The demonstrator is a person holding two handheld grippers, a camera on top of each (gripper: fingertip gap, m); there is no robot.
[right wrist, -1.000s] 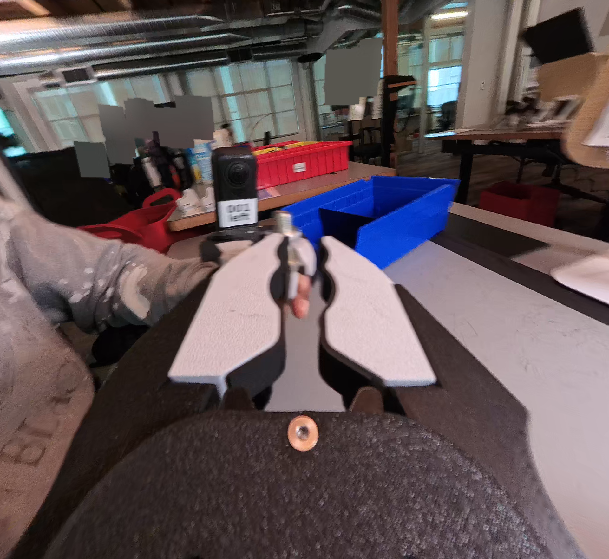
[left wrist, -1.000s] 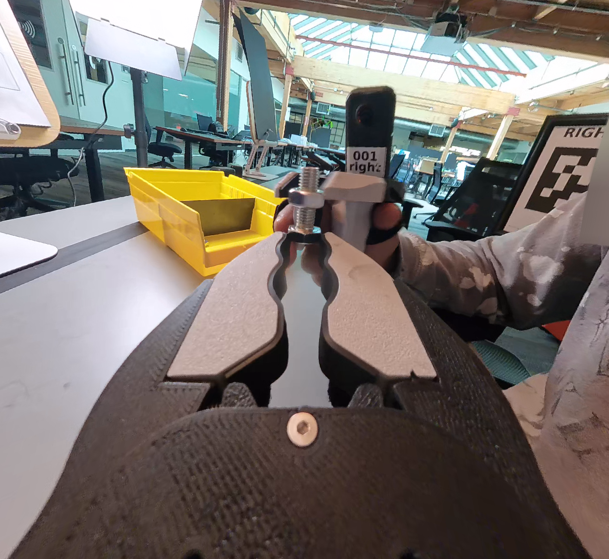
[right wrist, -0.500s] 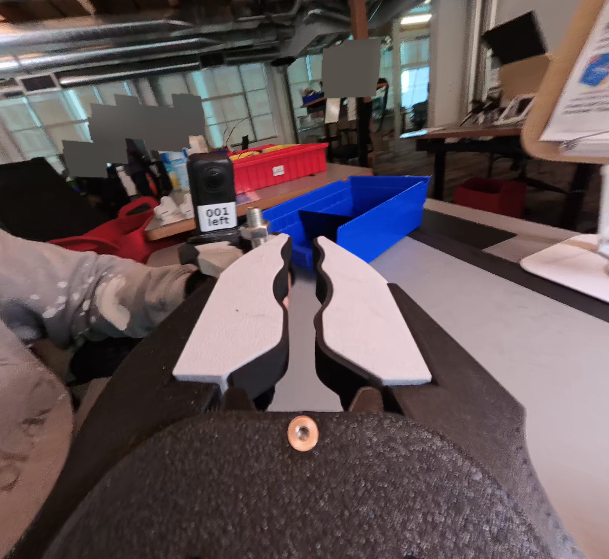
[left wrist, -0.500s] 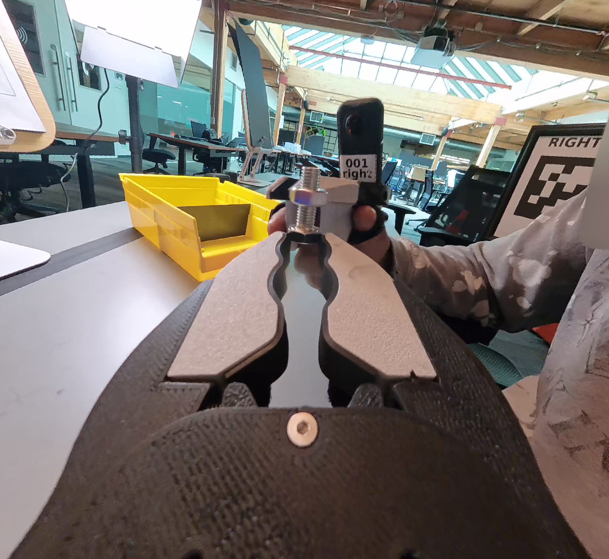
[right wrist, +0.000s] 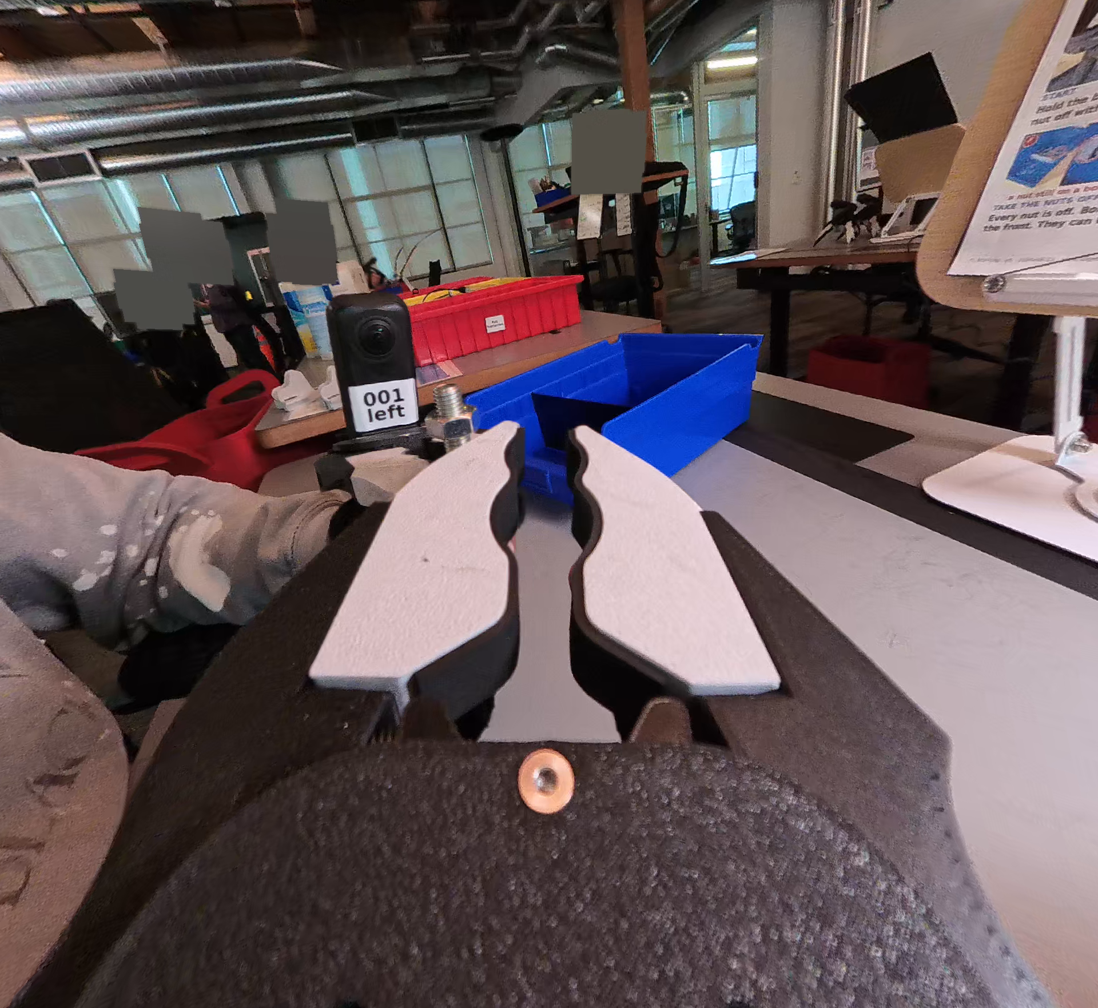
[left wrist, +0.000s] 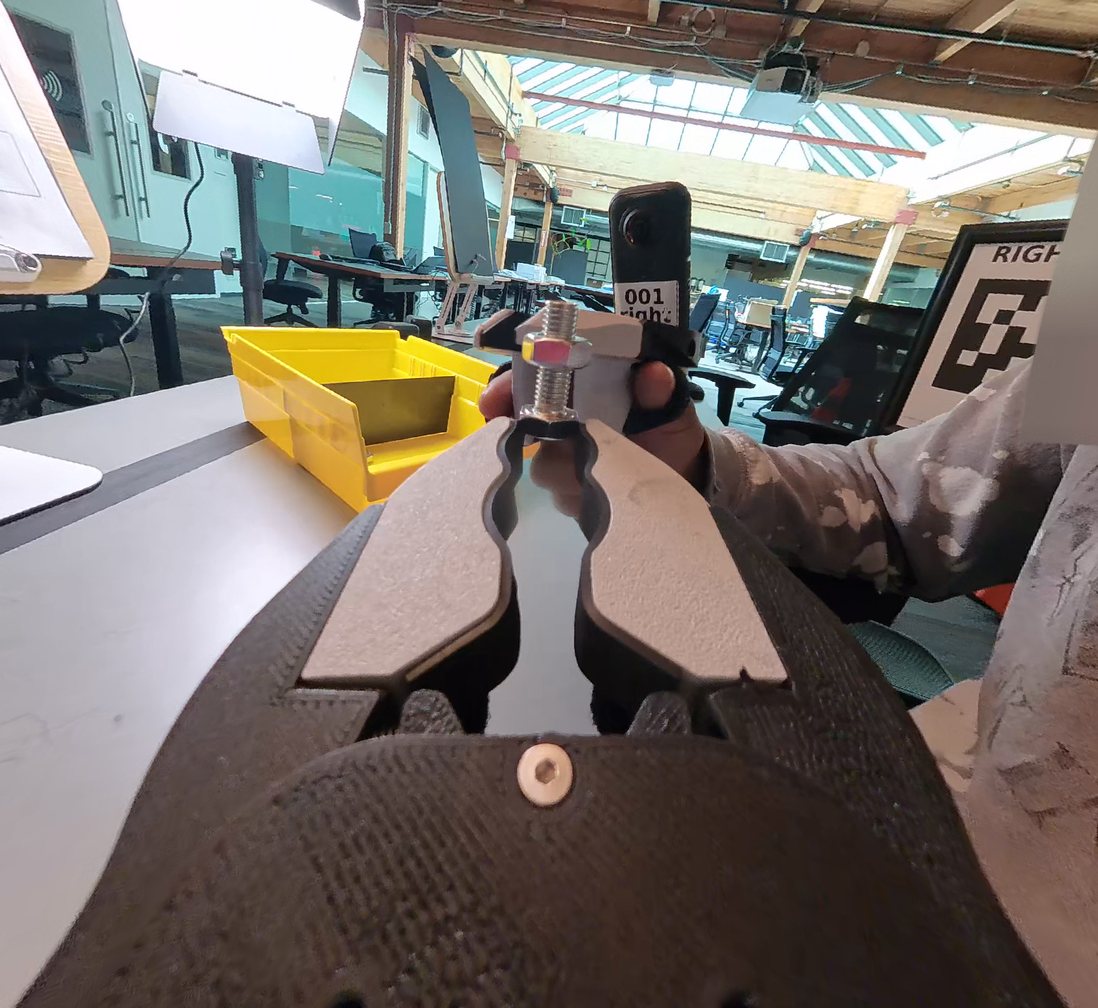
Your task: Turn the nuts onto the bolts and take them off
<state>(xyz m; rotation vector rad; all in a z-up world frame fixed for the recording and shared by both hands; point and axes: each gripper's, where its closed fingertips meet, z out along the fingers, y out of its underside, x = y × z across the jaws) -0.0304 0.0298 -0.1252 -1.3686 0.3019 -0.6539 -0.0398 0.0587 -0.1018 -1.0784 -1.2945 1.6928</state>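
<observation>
My left gripper (left wrist: 546, 434) is shut on the head of a silver bolt (left wrist: 554, 392) and holds it upright above the grey table (left wrist: 148, 575). A hex nut (left wrist: 552, 353) sits high on the bolt's thread. In the right wrist view the bolt and nut (right wrist: 451, 422) show just left of my right gripper (right wrist: 545, 445), outside its left finger. The right gripper is open and holds nothing. In the left wrist view its fingers (left wrist: 615, 341) stand just behind the nut, held by a person's hand (left wrist: 659, 421).
A yellow bin (left wrist: 309, 391) stands on the table left of the bolt. A blue bin (right wrist: 683, 403) stands beyond the right gripper. A clipboard stand with a white base (right wrist: 1010, 486) is at the right. A black strip (right wrist: 832, 433) crosses the table. One gripper's finger ends stand about 4 centimetres off the other's.
My right gripper let go of the nut, opened, and drew off to the right of the bolt. My left gripper keeps the bolt upright and has hardly moved.
</observation>
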